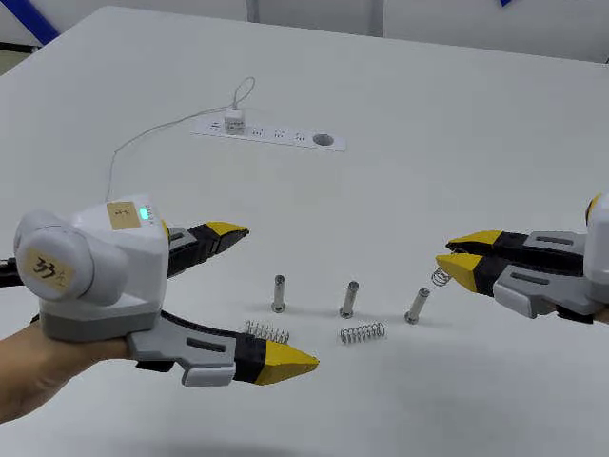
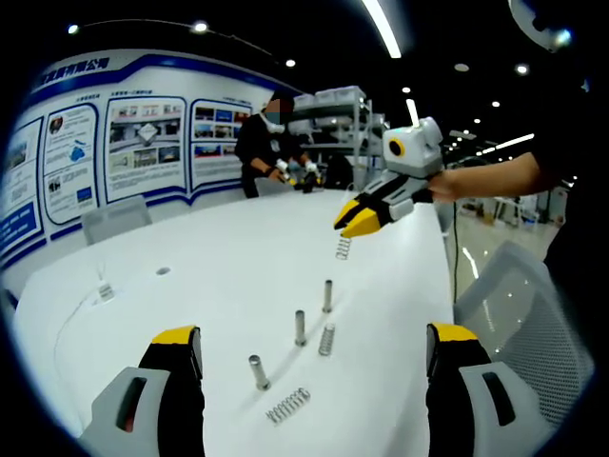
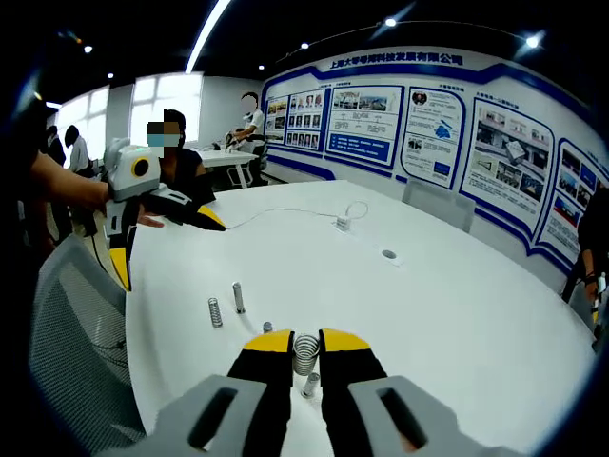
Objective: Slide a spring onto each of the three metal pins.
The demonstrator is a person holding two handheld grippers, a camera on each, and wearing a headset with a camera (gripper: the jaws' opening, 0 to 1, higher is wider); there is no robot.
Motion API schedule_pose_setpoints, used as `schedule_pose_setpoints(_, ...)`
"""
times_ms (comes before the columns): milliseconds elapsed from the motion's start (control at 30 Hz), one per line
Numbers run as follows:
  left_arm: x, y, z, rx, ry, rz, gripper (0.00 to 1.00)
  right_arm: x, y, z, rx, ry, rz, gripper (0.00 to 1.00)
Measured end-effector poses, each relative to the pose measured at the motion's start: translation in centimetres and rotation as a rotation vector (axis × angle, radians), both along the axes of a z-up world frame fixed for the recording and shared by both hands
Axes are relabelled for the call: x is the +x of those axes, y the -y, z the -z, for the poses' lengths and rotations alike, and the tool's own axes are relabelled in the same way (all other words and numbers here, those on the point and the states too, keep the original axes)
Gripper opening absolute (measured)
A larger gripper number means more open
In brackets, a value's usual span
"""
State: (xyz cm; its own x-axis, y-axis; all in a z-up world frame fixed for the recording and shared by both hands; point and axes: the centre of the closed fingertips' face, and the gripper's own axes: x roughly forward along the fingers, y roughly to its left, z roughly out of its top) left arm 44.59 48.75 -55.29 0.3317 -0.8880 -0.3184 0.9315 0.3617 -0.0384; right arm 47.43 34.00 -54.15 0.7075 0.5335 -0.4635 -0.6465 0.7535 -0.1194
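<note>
Three short metal pins stand upright in a row on the white table: left pin (image 1: 279, 292), middle pin (image 1: 349, 298), right pin (image 1: 417, 305). My right gripper (image 1: 445, 255) is shut on a small spring (image 1: 441, 277) that hangs just above and to the right of the right pin's top. From the right gripper view that spring (image 3: 305, 352) sits between the yellow tips, with a pin (image 3: 310, 384) below it. Two loose springs lie flat: one (image 1: 266, 331) by the left gripper's lower jaw, one (image 1: 363, 332) in front of the middle pin. My left gripper (image 1: 259, 296) is open, holding nothing.
A white power strip (image 1: 271, 133) with a plug and cable lies farther back on the table. A mesh chair (image 3: 76, 333) stands at the table's edge. People work at another bench (image 2: 276, 152) in the background.
</note>
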Motion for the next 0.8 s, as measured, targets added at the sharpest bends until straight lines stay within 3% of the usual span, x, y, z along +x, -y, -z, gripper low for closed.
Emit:
schedule_pose_setpoints(433, 0.1, -1.1, 1.2, 0.022, -0.027, -0.016, 1.00, 1.5, 1.0, 2.5, 0.038, -0.060, 0.080, 0.11)
schedule_pose_setpoints(800, 0.5, -1.2, 1.7, 0.031, -0.037, -0.035, 1.00, 2.2, 0.6, 4.7, 0.017, -0.096, 0.100, 0.11)
